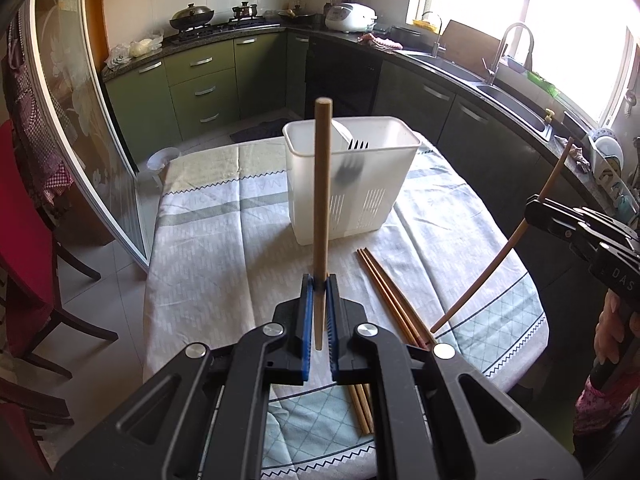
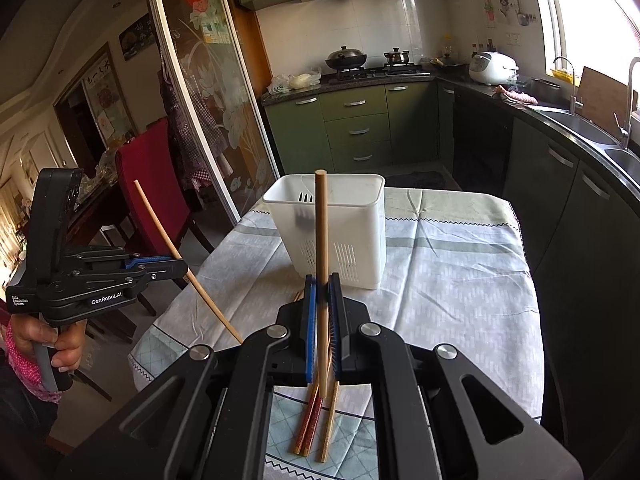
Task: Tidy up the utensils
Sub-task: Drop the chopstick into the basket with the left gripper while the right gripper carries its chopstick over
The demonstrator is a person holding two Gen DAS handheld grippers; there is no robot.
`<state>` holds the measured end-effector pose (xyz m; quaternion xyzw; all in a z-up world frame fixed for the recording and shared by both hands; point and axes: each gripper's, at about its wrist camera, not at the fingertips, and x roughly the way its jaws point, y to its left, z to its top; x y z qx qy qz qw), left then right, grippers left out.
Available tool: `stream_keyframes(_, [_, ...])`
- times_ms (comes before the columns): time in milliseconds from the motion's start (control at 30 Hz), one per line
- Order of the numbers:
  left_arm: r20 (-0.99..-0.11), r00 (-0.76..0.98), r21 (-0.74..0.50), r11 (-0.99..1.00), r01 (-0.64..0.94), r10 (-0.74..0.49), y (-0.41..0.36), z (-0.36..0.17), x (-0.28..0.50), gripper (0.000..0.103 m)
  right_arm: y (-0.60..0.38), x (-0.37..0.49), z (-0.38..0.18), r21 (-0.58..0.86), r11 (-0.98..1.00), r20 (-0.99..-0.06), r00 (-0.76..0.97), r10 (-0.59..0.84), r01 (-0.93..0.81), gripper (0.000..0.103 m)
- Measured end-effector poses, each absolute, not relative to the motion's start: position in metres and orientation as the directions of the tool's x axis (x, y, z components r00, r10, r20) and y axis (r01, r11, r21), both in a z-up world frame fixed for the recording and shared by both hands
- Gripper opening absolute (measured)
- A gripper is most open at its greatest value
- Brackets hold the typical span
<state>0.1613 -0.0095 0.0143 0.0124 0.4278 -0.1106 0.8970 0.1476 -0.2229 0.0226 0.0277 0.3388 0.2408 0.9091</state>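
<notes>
My left gripper (image 1: pixel 320 280) is shut on a light wooden chopstick (image 1: pixel 321 184) that stands upright in front of the white utensil holder (image 1: pixel 372 208). My right gripper (image 2: pixel 322 280) is shut on another light wooden chopstick (image 2: pixel 321 232), also upright. The holder (image 2: pixel 360 216) stands on the table and has a black fork (image 1: pixel 357 145) and a white spoon in it. Several loose chopsticks (image 1: pixel 384 284) lie on the tablecloth below both grippers; they also show in the right wrist view (image 2: pixel 310 424). Each gripper shows in the other's view, right (image 1: pixel 532 204) and left (image 2: pixel 180 266).
The table (image 1: pixel 224 248) has a patterned grey-green cloth. A red chair (image 2: pixel 156 184) and a glass sliding door stand to the left. Green kitchen cabinets, a stove with pots, a rice cooker (image 1: pixel 350 18) and a sink (image 1: pixel 516 104) line the back and right.
</notes>
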Motion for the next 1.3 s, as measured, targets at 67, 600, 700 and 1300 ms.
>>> stream_keyframes(67, [-0.755, 0.627, -0.073, 0.975, 0.211, -0.192, -0.01, 0.028, 0.164, 0.006, -0.224, 0.15, 0.031, 0.224, 0.876, -0.587, 0.658, 0.471, -0.428, 0.007])
stream_keyframes(600, [-0.559, 0.805, -0.06, 0.978, 0.2, -0.199, -0.027, 0.137, 0.24, 0.007, -0.235, 0.169, 0.08, 0.221, 0.868, -0.521, 0.699, 0.491, -0.445, 0.007])
stream_keyframes(700, [-0.583, 0.793, -0.052, 0.982, 0.181, -0.177, -0.033, 0.122, 0.259, 0.007, -0.237, 0.172, 0.089, 0.217, 0.87, -0.508, 0.71, 0.488, -0.442, 0.007])
stream_keyframes(1300, [-0.704, 0.688, -0.083, 0.983, 0.164, -0.174, -0.019, 0.052, 0.279, 0.032, -0.216, 0.239, 0.164, 0.175, 0.917, -0.336, 0.853, 0.398, -0.359, 0.007])
